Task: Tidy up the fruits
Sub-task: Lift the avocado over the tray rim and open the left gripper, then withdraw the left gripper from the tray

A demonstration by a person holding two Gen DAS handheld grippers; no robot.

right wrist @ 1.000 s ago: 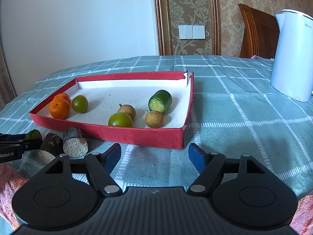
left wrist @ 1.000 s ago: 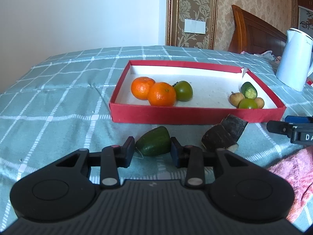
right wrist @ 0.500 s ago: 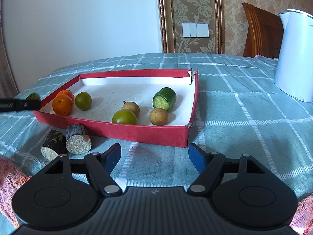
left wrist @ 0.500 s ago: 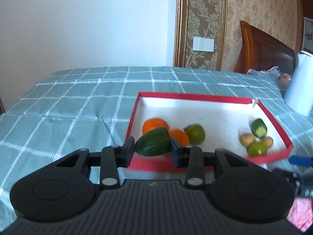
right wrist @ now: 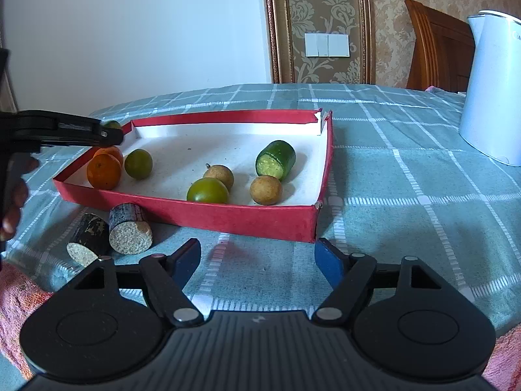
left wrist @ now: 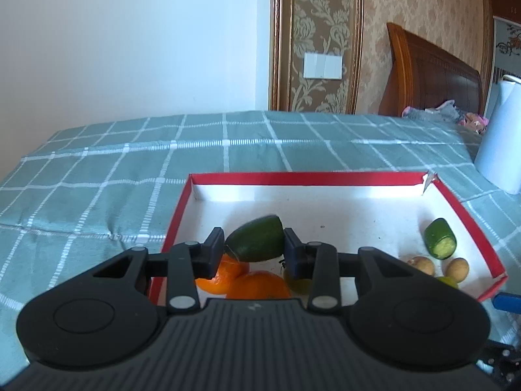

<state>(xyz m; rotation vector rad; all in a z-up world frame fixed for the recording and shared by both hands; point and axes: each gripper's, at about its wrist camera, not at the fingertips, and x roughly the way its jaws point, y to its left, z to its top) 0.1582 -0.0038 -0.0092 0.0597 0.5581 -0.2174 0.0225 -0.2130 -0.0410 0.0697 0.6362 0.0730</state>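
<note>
The left gripper (left wrist: 254,251) holds a dark green cucumber piece (left wrist: 255,242) clamped between its jaws, raised above the near left corner of a red tray (left wrist: 465,218) with a white floor. Directly beneath the held piece lie two oranges (left wrist: 257,285), touching each other, with a green citrus fruit (left wrist: 298,285) just to their right, partly hidden behind the right finger.

The right gripper (right wrist: 257,260) hangs over the checked teal cloth (right wrist: 407,179) in front of the tray, its blue-padded jaws standing wide with nothing between them. Just left of it, outside the tray's front wall, two short dark-skinned cut pieces (right wrist: 110,233) with pale speckled faces lie side by side on the cloth, touching. A pink towel (right wrist: 13,296) sits at the near left edge.

Inside the tray's right half, a green round fruit (right wrist: 207,190) lies near the front wall with two tan round fruits (right wrist: 265,190) beside and behind it. A second cucumber piece (right wrist: 276,159), cut face forward, lies just behind them.

Seen from the right wrist, a person's hand (right wrist: 14,195) grips the left gripper's handle at the left edge of the frame.

Beyond the tray, a white kettle (right wrist: 491,91) stands on the cloth to the right. A wooden headboard (left wrist: 429,75), patterned wallpaper and a white wall switch (right wrist: 327,45) fill the background.
</note>
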